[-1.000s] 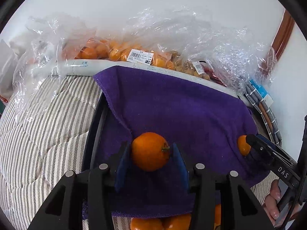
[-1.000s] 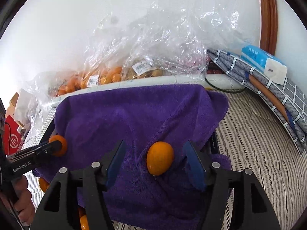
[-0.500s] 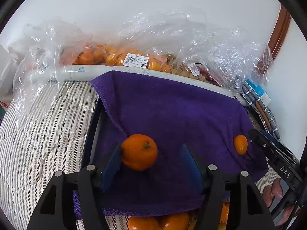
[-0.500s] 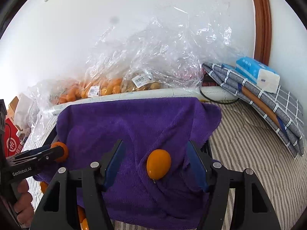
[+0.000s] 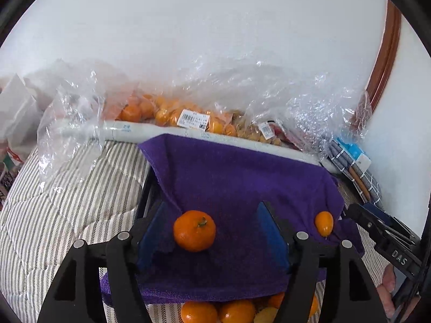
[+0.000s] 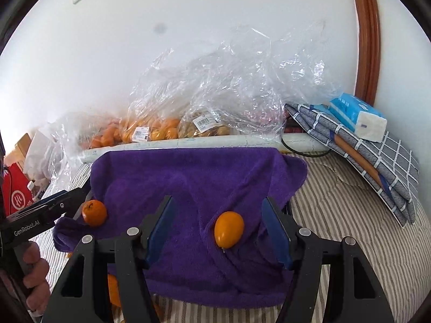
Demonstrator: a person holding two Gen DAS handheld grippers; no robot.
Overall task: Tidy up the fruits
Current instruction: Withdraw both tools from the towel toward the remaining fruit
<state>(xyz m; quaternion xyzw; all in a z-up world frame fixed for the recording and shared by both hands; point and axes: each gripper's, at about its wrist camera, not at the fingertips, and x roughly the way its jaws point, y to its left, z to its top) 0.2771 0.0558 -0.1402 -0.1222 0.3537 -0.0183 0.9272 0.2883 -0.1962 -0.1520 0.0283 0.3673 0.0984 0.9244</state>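
A round orange mandarin (image 5: 194, 230) lies on the purple towel (image 5: 242, 183), between the jaws of my left gripper (image 5: 212, 226), which is open and not touching it. It also shows in the right wrist view (image 6: 94, 212). A smaller oval yellow-orange fruit (image 6: 229, 229) lies on the towel (image 6: 188, 177) between the jaws of my right gripper (image 6: 219, 223), which is open too. The same fruit shows in the left wrist view (image 5: 324, 223), next to the right gripper's body.
Several more mandarins (image 5: 218, 311) lie below the towel's near edge. Clear plastic bags of fruit (image 5: 172, 113) lie along the back wall behind a white roll (image 5: 129, 130). Folded checked cloth (image 6: 377, 158) with a tissue pack (image 6: 355, 115) lies at the right. Striped bedding (image 5: 54, 215) surrounds the towel.
My left gripper let go of the mandarin and opened wide. Both grippers pulled back and up from the towel; both fruits stay lying on it.
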